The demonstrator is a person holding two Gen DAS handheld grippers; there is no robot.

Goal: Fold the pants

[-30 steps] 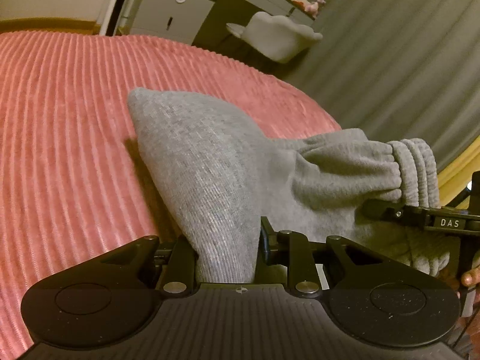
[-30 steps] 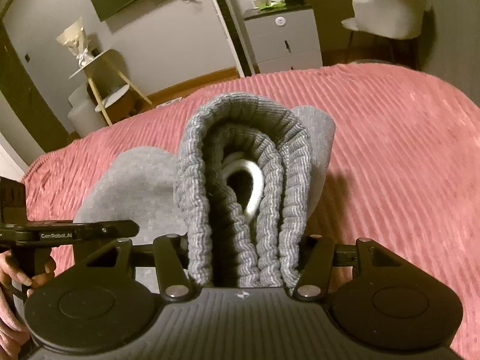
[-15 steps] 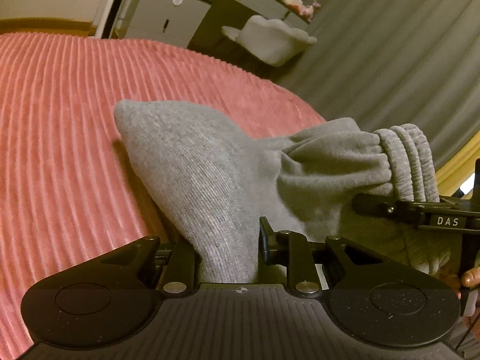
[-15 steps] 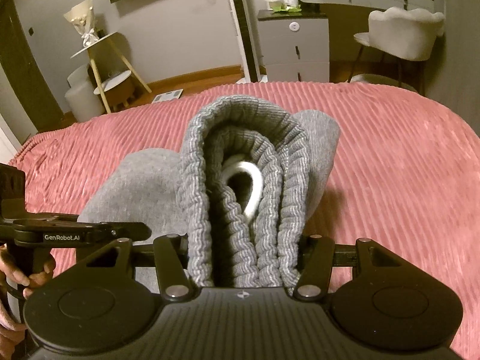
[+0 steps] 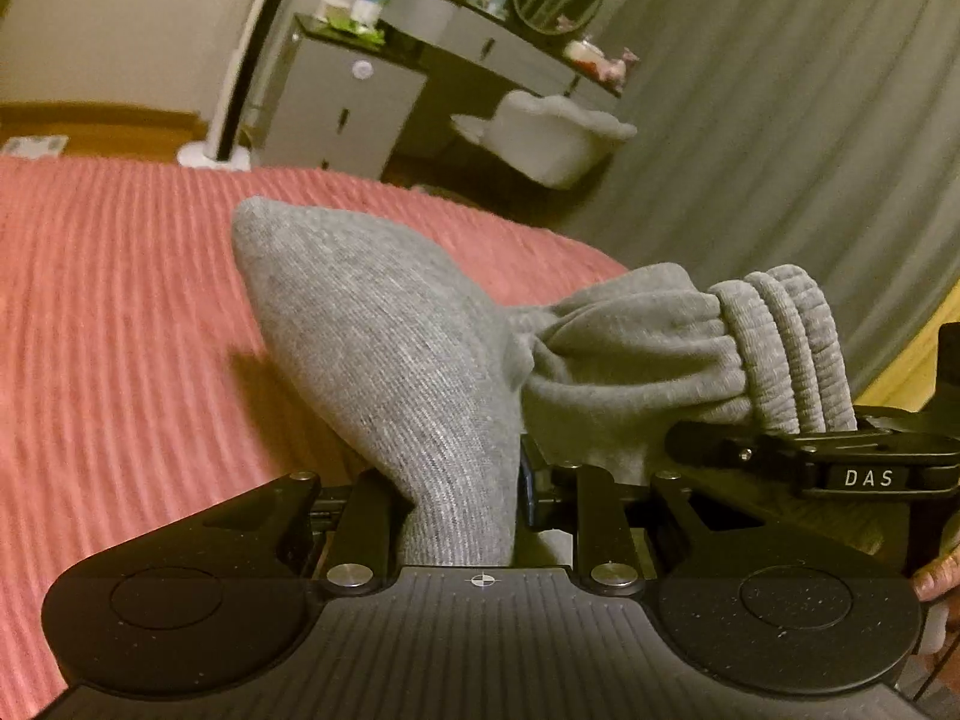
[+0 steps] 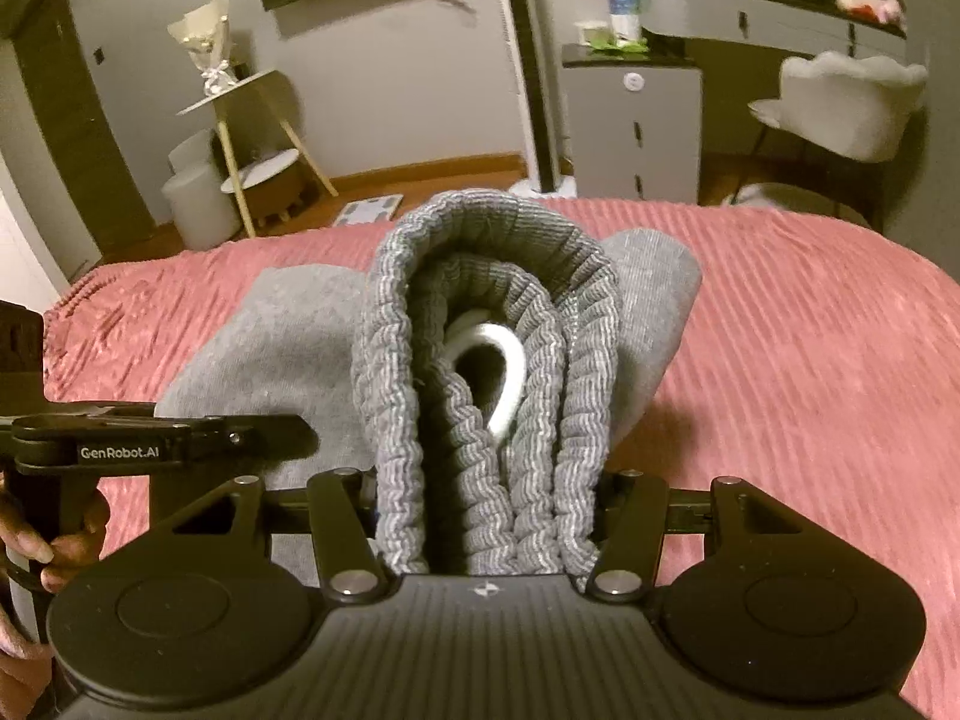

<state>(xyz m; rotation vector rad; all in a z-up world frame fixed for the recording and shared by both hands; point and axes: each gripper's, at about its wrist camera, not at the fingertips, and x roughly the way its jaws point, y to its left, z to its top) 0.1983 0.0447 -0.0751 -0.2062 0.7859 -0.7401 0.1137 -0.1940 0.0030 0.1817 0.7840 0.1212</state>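
Observation:
The grey sweatpants (image 5: 396,348) are lifted above the pink ribbed bedspread (image 5: 108,324). My left gripper (image 5: 459,516) is shut on a folded edge of the pants fabric. My right gripper (image 6: 489,516) is shut on the bunched ribbed waistband (image 6: 492,276), with a white drawstring loop (image 6: 507,354) showing inside it. The right gripper also shows at the right of the left wrist view (image 5: 840,468), beside the waistband (image 5: 780,348). The left gripper shows at the left of the right wrist view (image 6: 162,444). Both fingertip pairs are hidden by cloth.
The bedspread (image 6: 810,360) spreads around the pants. Beyond the bed stand a grey drawer cabinet (image 6: 630,126), a white chair (image 6: 840,102), a vanity desk (image 5: 480,42), a small side table (image 6: 240,138) and a grey curtain (image 5: 780,120).
Both grippers have risen with the pants still held. More of the room beyond the bed shows now, and the pants hang higher over the bedspread.

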